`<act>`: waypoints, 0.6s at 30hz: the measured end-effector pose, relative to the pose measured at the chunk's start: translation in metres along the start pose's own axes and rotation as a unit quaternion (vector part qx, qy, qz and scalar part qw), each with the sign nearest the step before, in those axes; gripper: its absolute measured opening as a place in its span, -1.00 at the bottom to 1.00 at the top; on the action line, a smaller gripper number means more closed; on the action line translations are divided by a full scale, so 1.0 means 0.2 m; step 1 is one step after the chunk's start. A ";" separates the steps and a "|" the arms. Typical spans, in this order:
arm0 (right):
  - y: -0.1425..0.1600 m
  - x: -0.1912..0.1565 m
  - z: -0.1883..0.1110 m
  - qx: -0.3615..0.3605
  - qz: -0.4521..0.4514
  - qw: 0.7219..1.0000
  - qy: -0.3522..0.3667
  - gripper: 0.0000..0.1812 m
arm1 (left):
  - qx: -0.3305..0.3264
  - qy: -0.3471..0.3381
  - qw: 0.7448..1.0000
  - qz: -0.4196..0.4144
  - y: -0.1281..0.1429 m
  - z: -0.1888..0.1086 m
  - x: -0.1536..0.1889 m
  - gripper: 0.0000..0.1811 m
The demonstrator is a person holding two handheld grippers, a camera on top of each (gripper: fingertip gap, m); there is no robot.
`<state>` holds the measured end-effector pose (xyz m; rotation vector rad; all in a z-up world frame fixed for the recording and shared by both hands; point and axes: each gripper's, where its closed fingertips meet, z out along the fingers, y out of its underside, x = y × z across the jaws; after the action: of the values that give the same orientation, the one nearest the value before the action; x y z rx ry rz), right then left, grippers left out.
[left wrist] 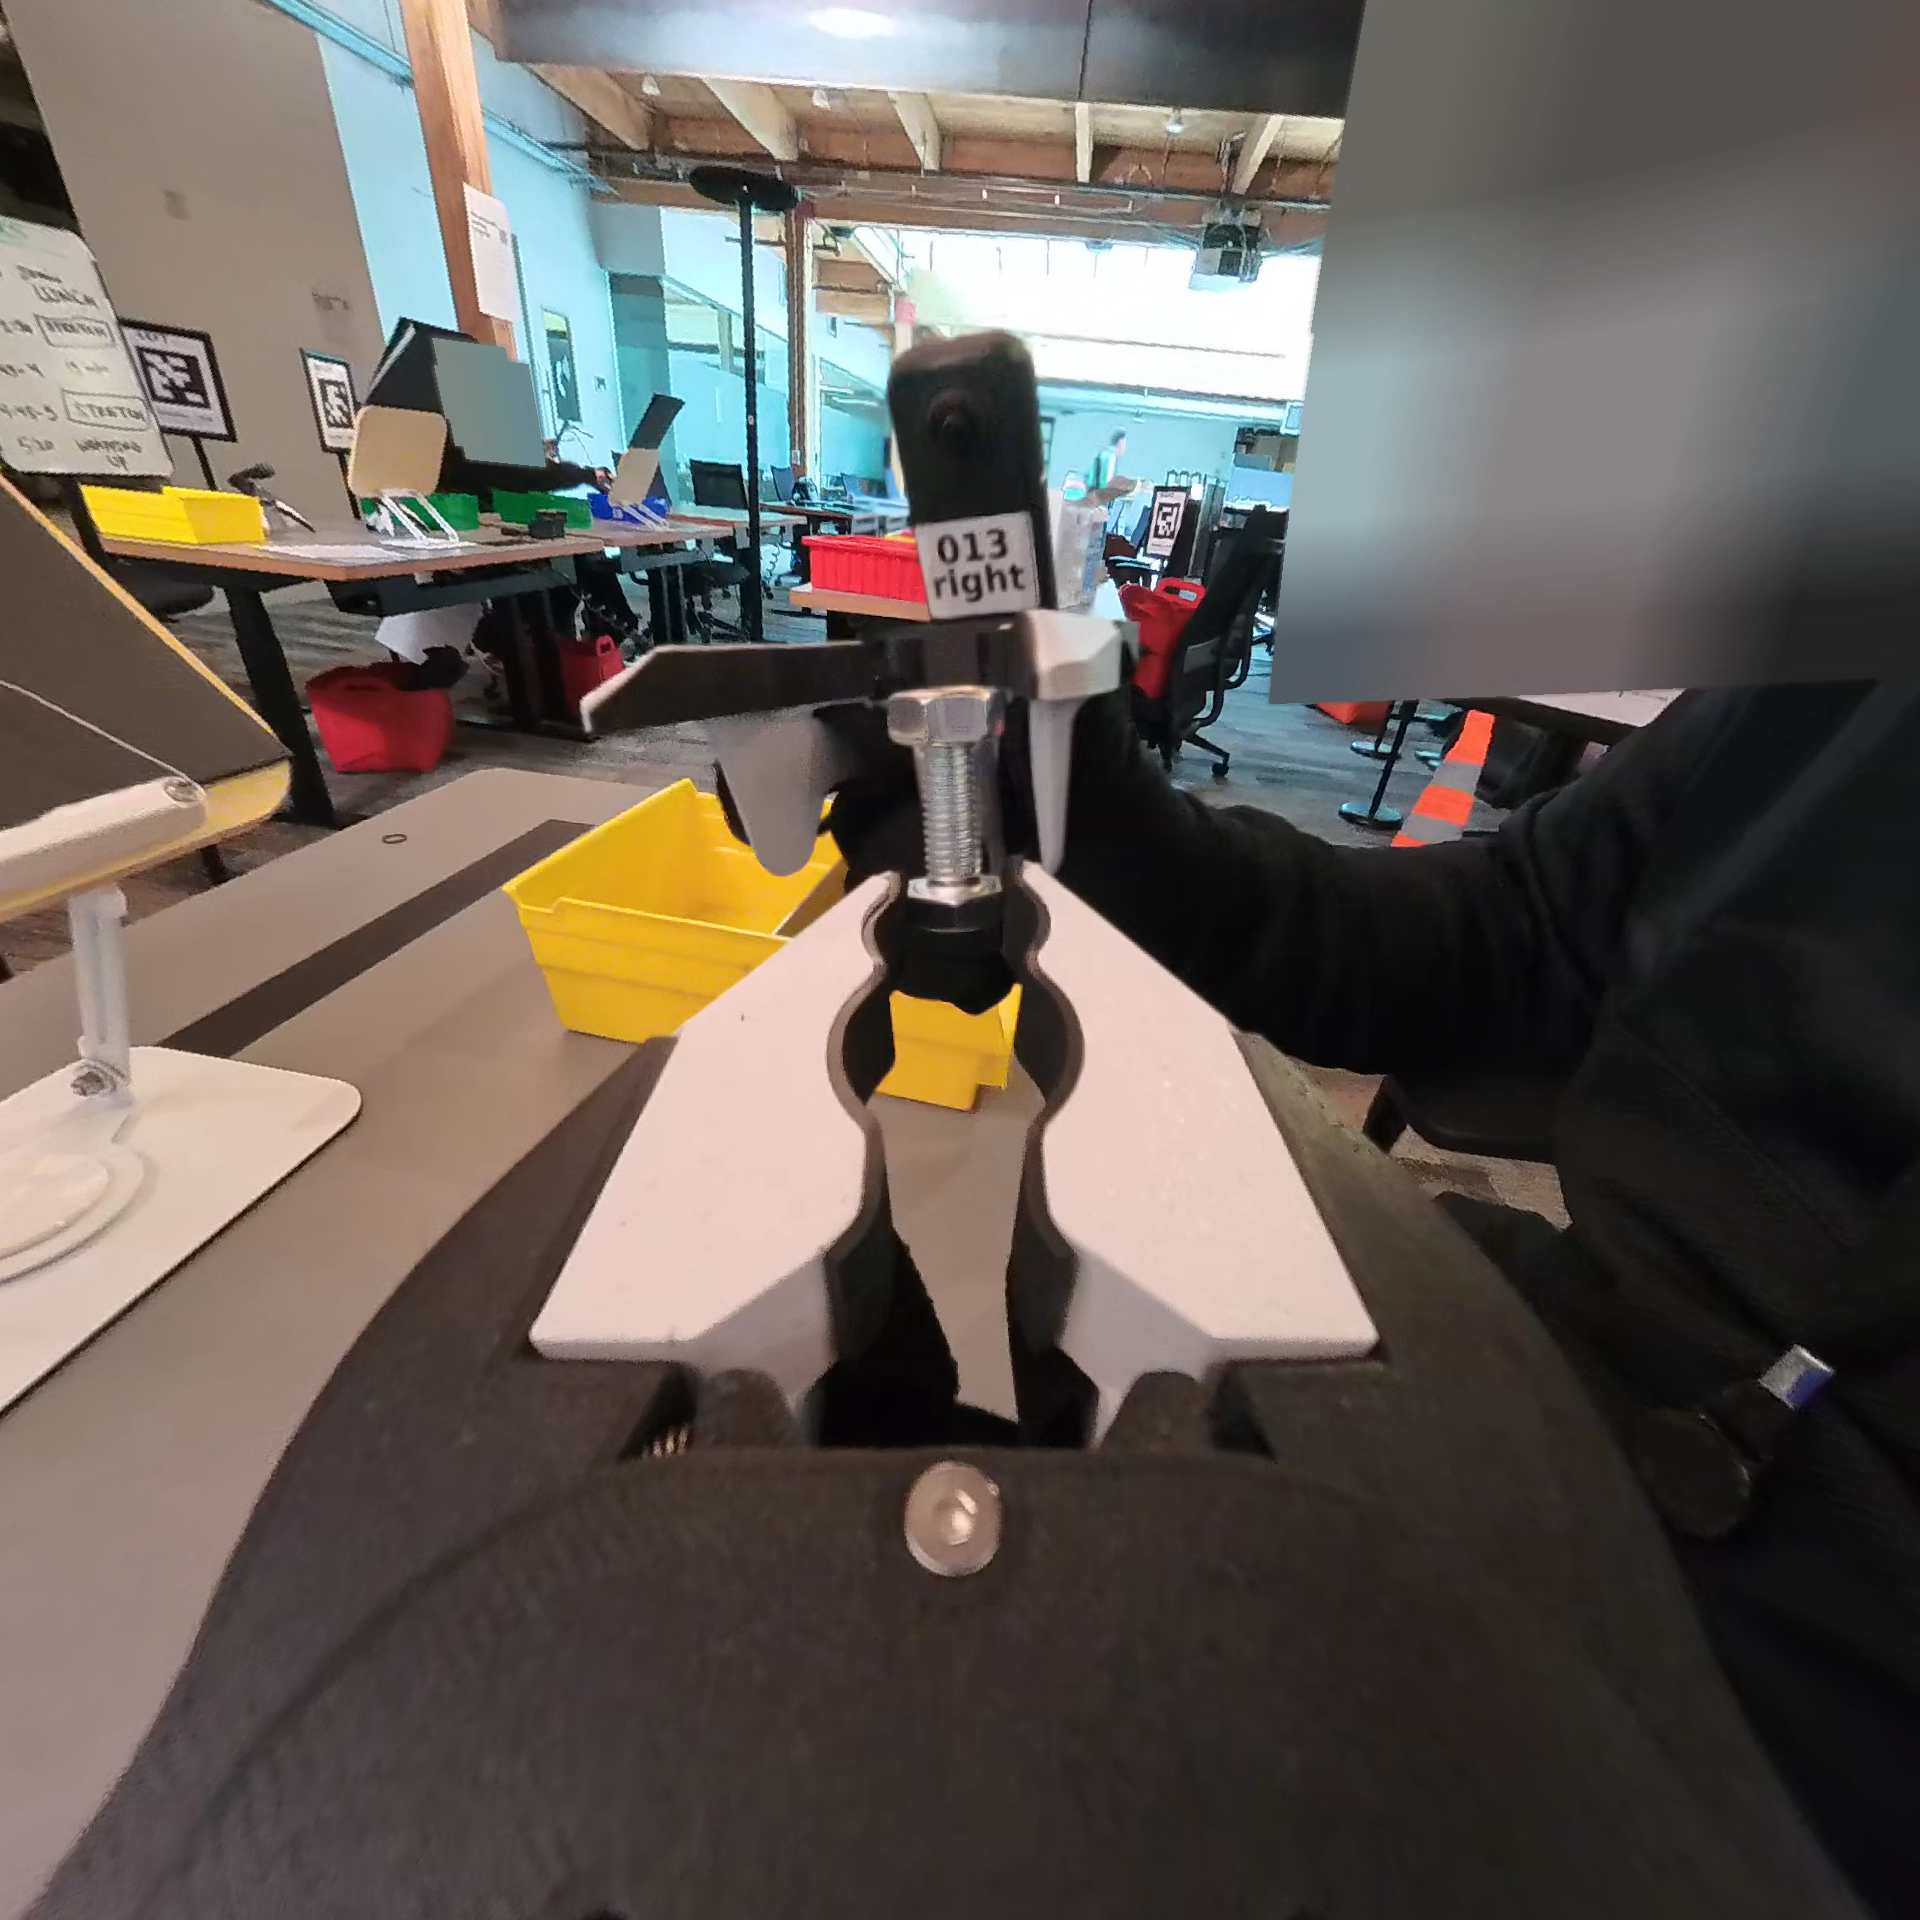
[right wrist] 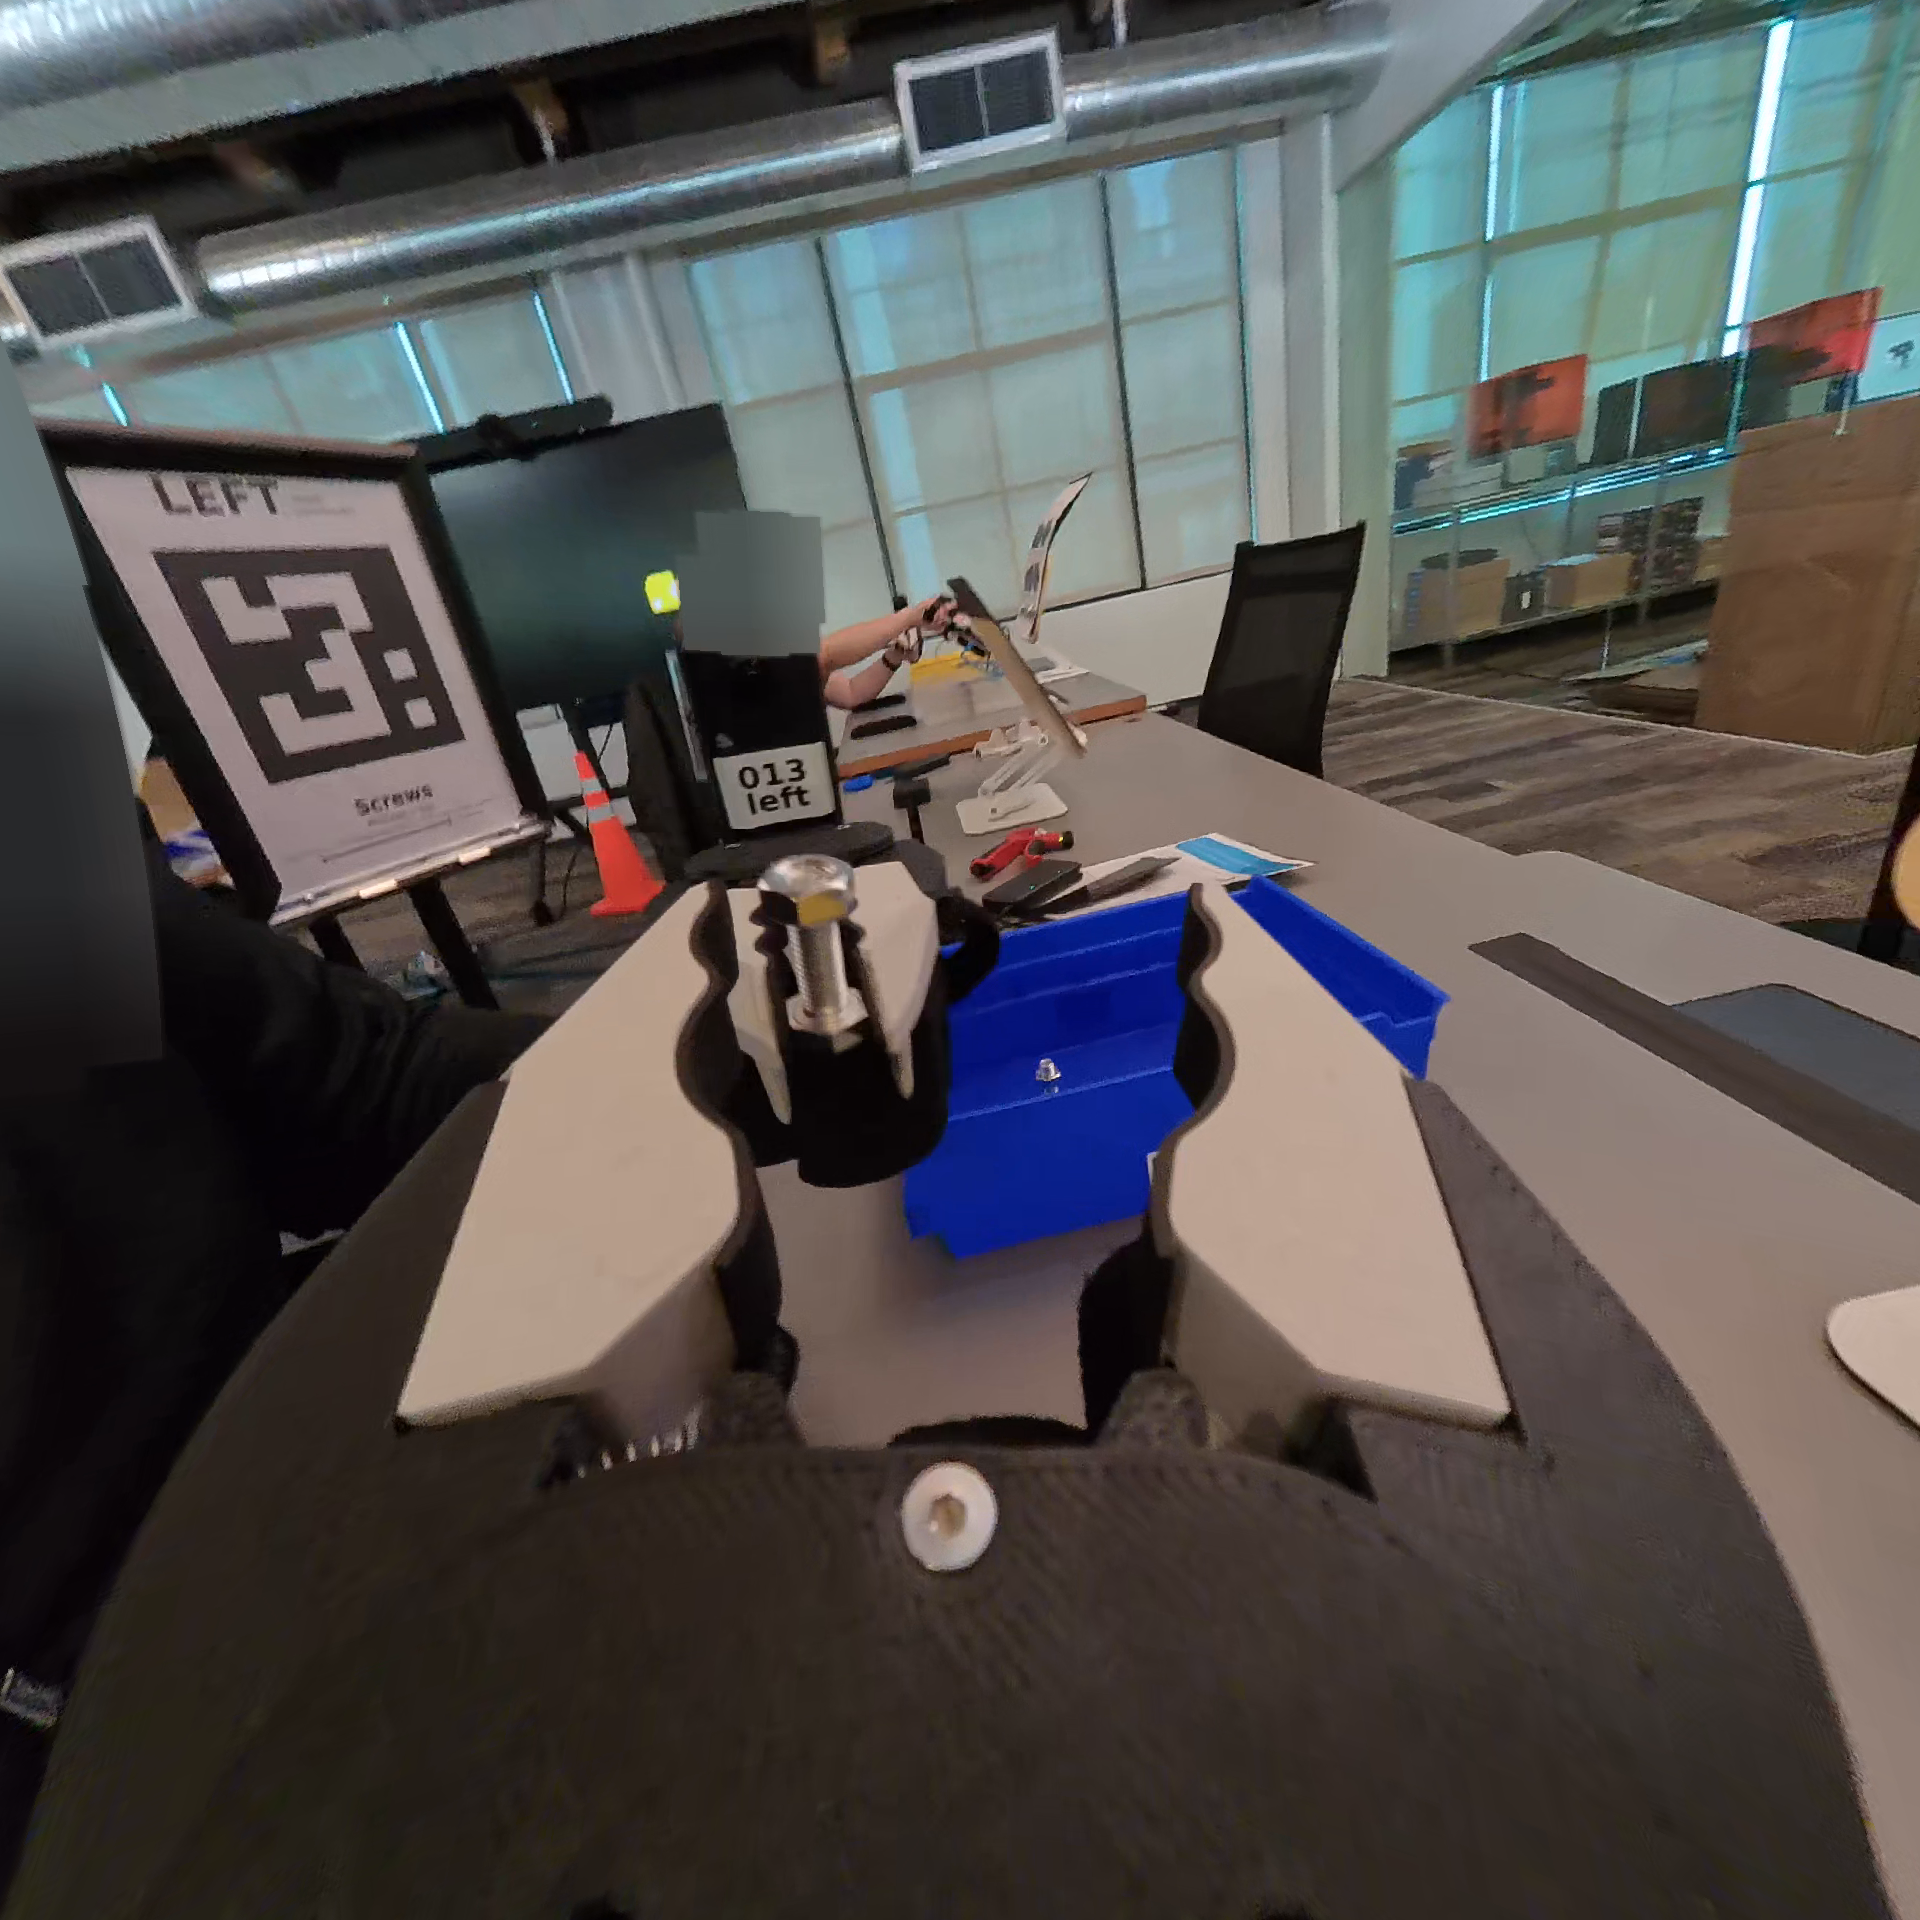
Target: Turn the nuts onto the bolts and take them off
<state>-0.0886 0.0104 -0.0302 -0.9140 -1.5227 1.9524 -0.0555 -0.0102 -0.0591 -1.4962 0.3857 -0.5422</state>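
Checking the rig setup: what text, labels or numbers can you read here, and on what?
I won't quote wording; these bear it:
White sticker on right tool's camera.
White label on left tool's camera.
Framed marker sign on easel.
Whiteboard: handwriting blurred.

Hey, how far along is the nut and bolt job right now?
Done: a nut sits on the bolt, far down the thread from the head. In hand: the left claw is shut on the bolt's lower end, bolt upright; the right claw is open, gripping nothing. Left: one small piece of hardware still lies in the blue bin.
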 end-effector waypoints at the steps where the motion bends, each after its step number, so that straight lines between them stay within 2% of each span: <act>1: 0.01 -0.03 0.03 -0.006 -0.006 1.000 -0.005 -0.07 | -0.003 0.001 1.000 0.000 0.01 0.01 0.00 -0.83; 4: 0.03 -0.05 0.08 -0.011 -0.001 1.000 -0.014 -0.09 | -0.011 0.002 1.000 0.005 0.03 0.02 0.01 -0.83; 6: 0.03 -0.03 0.07 -0.008 0.006 1.000 -0.009 -0.12 | -0.007 0.004 1.000 0.006 0.02 0.02 0.02 -0.83; 8: 0.03 0.02 0.03 -0.001 0.021 1.000 0.003 -0.05 | -0.006 -0.004 1.000 0.007 0.01 0.00 0.01 -0.83; 9: 0.03 0.04 0.01 0.002 0.024 1.000 0.010 -0.09 | 0.000 -0.003 1.000 0.005 0.00 -0.01 0.00 -0.83; 10: 0.03 0.06 -0.01 0.002 0.021 1.000 0.018 -0.24 | 0.009 0.002 1.000 0.003 -0.02 -0.01 0.00 -0.83; 13: 0.02 0.09 -0.05 0.001 0.017 0.999 0.034 -0.19 | 0.004 -0.002 1.000 0.006 -0.01 -0.02 0.00 -0.83; 18: 0.00 -0.01 0.01 -0.004 0.000 1.000 0.001 -0.13 | -0.004 0.000 1.000 0.004 0.01 0.00 0.00 -0.83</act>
<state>-0.0890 0.0086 -0.0304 -0.9185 -1.5300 1.9466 -0.0548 -0.0102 -0.0618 -1.5008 0.3946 -0.5346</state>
